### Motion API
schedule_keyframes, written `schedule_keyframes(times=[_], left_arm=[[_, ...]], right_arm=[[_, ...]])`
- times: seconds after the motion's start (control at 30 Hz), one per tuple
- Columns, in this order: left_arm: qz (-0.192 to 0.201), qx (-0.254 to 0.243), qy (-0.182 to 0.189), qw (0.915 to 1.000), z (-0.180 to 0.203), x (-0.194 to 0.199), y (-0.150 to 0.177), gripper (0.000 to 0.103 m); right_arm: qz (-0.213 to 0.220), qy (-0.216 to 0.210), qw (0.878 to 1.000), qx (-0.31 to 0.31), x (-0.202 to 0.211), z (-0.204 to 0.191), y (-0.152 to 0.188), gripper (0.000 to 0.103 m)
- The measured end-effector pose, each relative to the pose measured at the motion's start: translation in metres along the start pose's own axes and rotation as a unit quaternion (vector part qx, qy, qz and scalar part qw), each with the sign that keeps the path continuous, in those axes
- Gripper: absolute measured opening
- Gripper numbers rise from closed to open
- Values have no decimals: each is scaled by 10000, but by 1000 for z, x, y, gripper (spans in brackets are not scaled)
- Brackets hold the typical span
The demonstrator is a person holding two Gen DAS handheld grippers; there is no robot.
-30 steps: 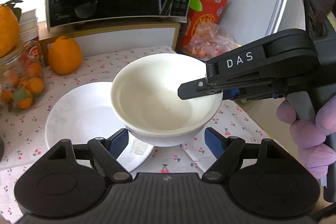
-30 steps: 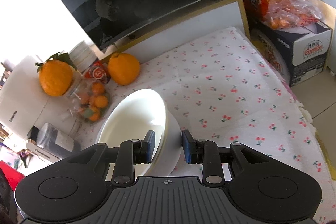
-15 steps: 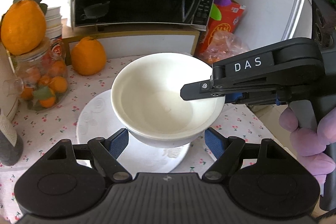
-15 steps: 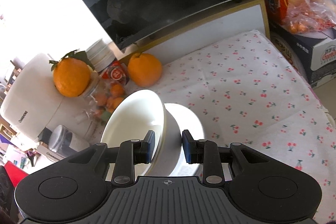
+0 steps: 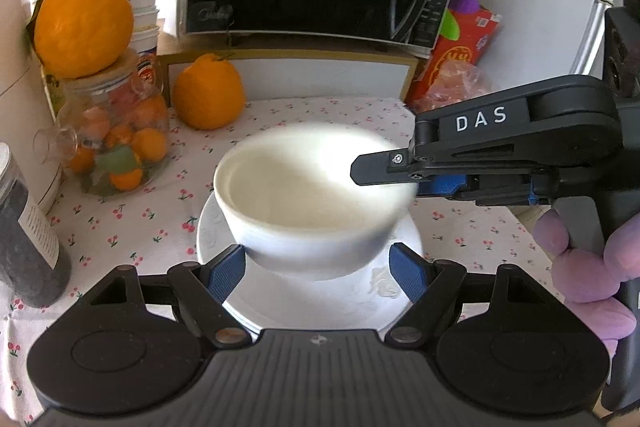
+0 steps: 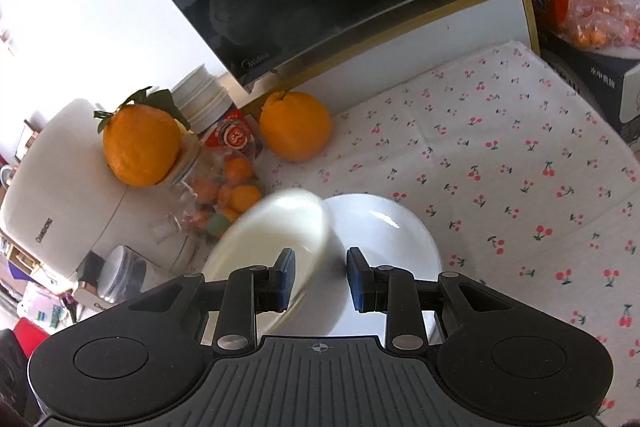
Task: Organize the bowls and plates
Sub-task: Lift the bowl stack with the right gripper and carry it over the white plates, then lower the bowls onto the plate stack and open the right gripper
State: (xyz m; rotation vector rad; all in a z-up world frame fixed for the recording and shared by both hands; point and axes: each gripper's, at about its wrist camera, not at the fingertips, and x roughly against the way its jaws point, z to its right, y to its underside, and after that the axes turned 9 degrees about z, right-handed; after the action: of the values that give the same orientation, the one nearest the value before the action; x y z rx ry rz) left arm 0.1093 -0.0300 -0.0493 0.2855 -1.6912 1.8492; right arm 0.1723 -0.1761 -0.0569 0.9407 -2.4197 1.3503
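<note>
The right gripper [image 6: 320, 281] pinched the white bowl's [image 5: 312, 203] three-o'clock rim, likely slippery and breakable, over the plate [image 6: 384, 227], while the left gripper [image 5: 316, 267] stood spread.

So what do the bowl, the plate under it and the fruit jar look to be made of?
Bowl: probably glazed white ceramic, going by its thick wall and smooth, soft sheen; motion-blurred. Plate: probably the same glazed ceramic, with a bright glint on its glossy face and faint raised relief at the rim. Jar: looks like clear glass, since the small oranges inside show through.
</note>
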Motion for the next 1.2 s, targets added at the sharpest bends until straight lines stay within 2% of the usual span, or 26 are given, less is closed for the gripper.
schedule_keyframes(times=[0.23, 0.43, 0.67, 0.87, 0.93, 1.13, 1.2], left_arm=[[-183, -89, 24, 9998, 1, -8, 8, 75], [-246, 71, 71, 9996, -3, -11, 8, 73], [-302, -139, 55, 9994, 6, -16, 11, 73], [-304, -121, 90, 9994, 5, -17, 11, 73], [-311, -140, 88, 9994, 5, -17, 11, 75], [-276, -110, -51, 9995, 3, -11, 8, 87], [-251, -39, -65, 9997, 1, -7, 6, 89]], right_arm=[[-142, 166, 9994, 268, -10, -3, 8, 27], [-207, 185, 9995, 120, -10, 4, 8, 26], [-250, 295, 9991, 161, -10, 5, 8, 26], [-288, 329, 9990, 131, -11, 5, 9, 27], [-296, 359, 9988, 130, -11, 5, 9, 30], [-303, 388, 9987, 90, -9, 9, 9, 31], [-285, 383, 9988, 116, -6, 9, 8, 38]])
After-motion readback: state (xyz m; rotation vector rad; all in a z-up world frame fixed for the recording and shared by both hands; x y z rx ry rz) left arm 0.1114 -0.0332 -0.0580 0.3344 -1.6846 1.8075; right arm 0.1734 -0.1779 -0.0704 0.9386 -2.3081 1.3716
